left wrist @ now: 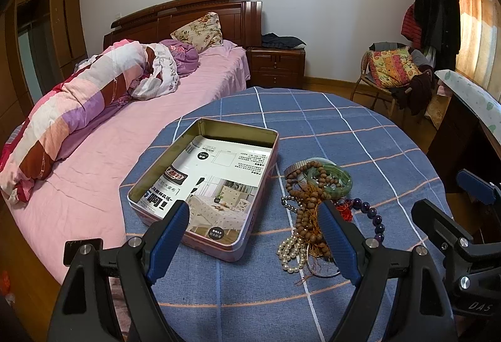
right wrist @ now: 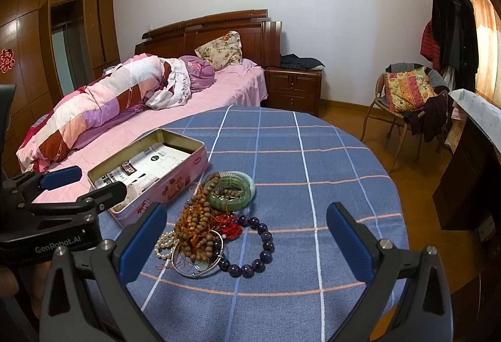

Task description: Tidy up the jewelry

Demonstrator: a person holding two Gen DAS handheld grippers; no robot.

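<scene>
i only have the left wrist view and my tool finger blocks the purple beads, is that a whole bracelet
Observer: Yes. The purple bead bracelet is a closed loop lying flat on the blue checked tablecloth, at the right of the jewelry pile.
Operator: whats under the wooden beads at the near end
Observer: A silver bangle lies there, and its rim overlaps the purple loop.
Operator: is the right tool holding anything
Observer: No. The right tool is open and empty, above the purple bracelet.

Home bedroom: bed [left wrist: 131,110], nightstand [left wrist: 277,66]
</scene>
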